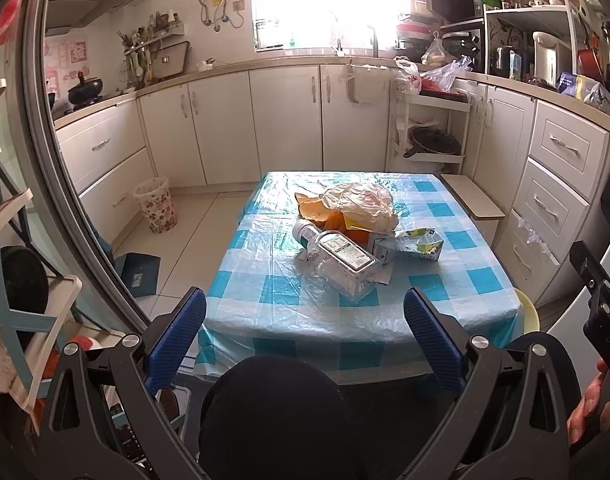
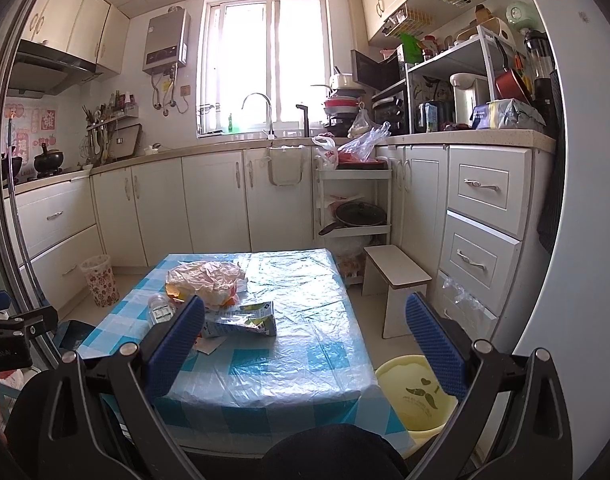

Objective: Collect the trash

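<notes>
A small table with a blue checked plastic cover [image 1: 265, 304] [image 2: 305, 360] holds a heap of trash: a clear plastic bottle [image 1: 341, 260] [image 2: 160, 308] on its side, a crumpled plastic bag [image 1: 363, 200] [image 2: 205, 276] over orange peel [image 1: 333, 218], and a flattened drink carton [image 1: 419, 244] [image 2: 245, 320]. My left gripper [image 1: 305, 312] is open and empty, short of the table's near edge. My right gripper [image 2: 305, 316] is open and empty, above the table's near right part. The right gripper also shows at the right edge of the left wrist view [image 1: 597, 296].
A yellow bin [image 2: 417, 396] [image 1: 529, 312] stands on the floor at the table's near right corner. A flower-patterned waste basket [image 1: 155, 210] [image 2: 100, 280] stands by the left cabinets. A low white stool [image 2: 397, 276] [image 1: 473, 200] is right of the table. White cabinets [image 1: 285, 120] line the walls.
</notes>
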Action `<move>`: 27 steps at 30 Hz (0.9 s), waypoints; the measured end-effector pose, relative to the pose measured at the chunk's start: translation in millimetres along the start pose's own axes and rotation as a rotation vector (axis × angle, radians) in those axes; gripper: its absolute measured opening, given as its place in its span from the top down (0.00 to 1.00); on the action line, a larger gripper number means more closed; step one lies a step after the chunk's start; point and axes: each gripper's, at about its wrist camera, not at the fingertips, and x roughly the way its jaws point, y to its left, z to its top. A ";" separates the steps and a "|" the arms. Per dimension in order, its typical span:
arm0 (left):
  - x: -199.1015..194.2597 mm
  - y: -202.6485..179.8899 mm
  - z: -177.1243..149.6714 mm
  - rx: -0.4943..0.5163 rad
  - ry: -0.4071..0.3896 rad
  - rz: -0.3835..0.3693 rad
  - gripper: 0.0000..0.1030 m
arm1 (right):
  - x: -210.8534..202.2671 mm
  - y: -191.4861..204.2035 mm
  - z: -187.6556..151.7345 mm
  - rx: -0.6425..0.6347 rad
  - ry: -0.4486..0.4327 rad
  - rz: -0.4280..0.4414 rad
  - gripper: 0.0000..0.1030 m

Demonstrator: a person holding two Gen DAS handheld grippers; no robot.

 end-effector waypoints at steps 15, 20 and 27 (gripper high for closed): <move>-1.6 0.0 -2.1 -0.011 -0.037 0.003 0.07 | 0.8 2.7 -2.7 -0.012 0.007 0.002 0.06; -0.3 1.4 -2.1 -0.015 -0.027 0.002 0.07 | 1.8 2.8 -3.1 -0.017 0.012 0.001 0.06; 12.0 8.6 -0.9 -0.031 0.027 -0.030 0.07 | 5.9 7.9 0.9 -0.049 0.032 0.022 0.06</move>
